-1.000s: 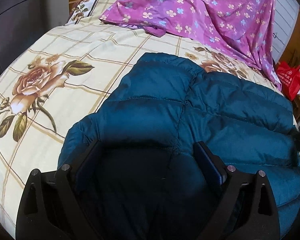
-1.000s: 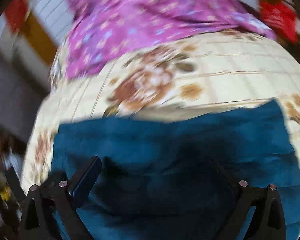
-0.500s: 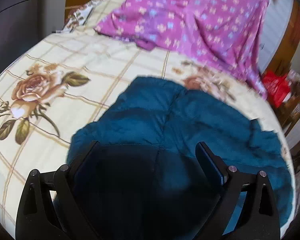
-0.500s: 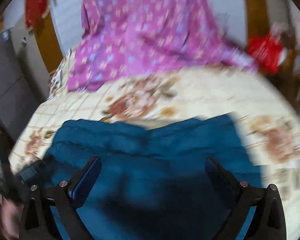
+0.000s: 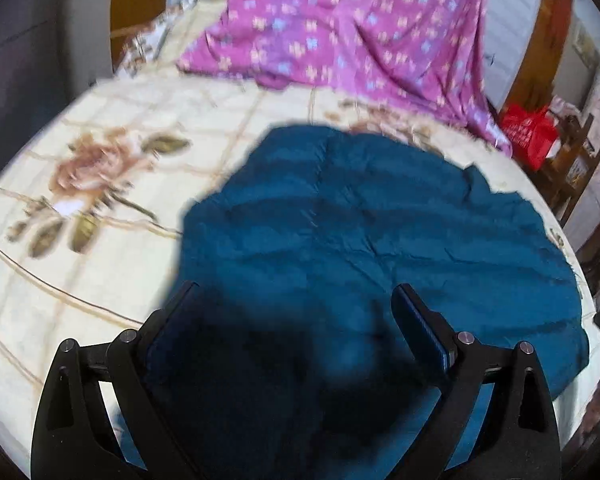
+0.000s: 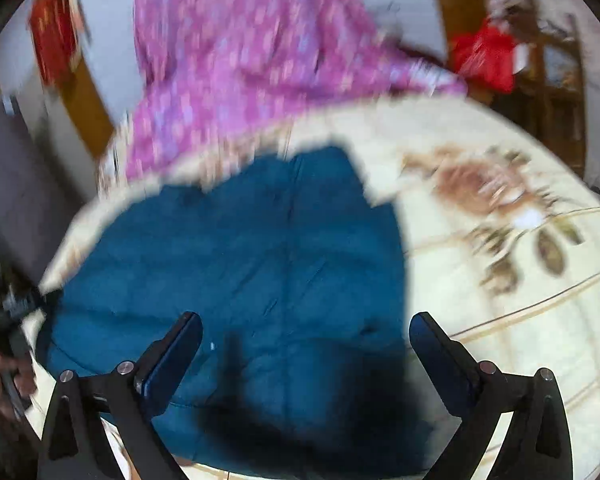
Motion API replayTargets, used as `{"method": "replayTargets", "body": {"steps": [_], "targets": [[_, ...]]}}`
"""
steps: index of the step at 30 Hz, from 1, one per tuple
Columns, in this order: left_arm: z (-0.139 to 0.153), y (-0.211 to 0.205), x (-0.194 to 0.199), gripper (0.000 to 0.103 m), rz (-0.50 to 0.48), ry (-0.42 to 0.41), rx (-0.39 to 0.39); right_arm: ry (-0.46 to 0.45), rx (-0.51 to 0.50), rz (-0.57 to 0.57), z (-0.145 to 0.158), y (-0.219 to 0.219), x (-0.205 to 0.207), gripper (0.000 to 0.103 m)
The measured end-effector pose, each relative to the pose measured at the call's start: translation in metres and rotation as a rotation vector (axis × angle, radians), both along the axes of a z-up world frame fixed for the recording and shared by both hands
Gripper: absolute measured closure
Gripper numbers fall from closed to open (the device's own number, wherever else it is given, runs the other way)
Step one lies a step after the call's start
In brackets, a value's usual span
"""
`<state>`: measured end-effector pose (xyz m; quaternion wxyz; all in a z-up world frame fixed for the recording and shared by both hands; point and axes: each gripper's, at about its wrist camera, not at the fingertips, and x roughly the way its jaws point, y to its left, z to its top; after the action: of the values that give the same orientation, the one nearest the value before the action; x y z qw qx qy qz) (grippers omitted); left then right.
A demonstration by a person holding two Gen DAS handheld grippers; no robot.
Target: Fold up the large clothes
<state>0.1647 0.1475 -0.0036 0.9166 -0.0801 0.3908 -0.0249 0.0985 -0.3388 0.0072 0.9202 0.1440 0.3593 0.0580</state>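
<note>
No brand, label or writing can be read: both views are smeared by motion blur, and the red plastic bag at the far right carries marks too blurred to make out.

Your teal quilted puffer jacket lies spread flat on the bed, on the cream bedsheet with brown rose prints and a grid of thin lines. In the left wrist view the jacket fills the near middle and right of the bed, and its near part runs under and between the jaws. Your left gripper hangs above that near part with its jaws wide apart and nothing clamped; both fingers point forward over the fabric, and a dark shadow sits on the jacket between them.

In the right wrist view the same jacket sits near and left of centre. Your right gripper is also above it, jaws wide apart and holding nothing: the left finger is over the teal fabric, the right finger over the jacket's right edge where it meets the sheet. Whether either gripper touches the cloth cannot be told.

A purple cloth with a small flower print lies crumpled at the far end of the bed, apart from the jacket.

At the near left edge of the right wrist view, your left hand grips a dark handle just beside the jacket's left border.
</note>
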Motion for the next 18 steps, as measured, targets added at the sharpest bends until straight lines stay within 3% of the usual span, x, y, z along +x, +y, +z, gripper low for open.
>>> {"method": "replayTargets", "body": {"steps": [2, 7, 12, 18], "targets": [[0.004, 0.016, -0.010, 0.007, -0.015, -0.022, 0.014, -0.012, 0.066, -0.045, 0.001, -0.022, -0.006, 0.000], [-0.015, 0.052, -0.005, 0.007, -0.014, 0.059, 0.019, 0.011, 0.189, -0.045, -0.006, -0.044, 0.006, 0.000], [-0.022, 0.076, -0.005, 0.007, 0.025, 0.086, -0.030, 0.039, 0.110, -0.036, -0.007, -0.038, 0.019, 0.000], [-0.030, 0.082, 0.013, 0.007, -0.009, 0.121, -0.136, 0.042, 0.040, -0.002, -0.009, -0.034, 0.028, 0.000]]}}
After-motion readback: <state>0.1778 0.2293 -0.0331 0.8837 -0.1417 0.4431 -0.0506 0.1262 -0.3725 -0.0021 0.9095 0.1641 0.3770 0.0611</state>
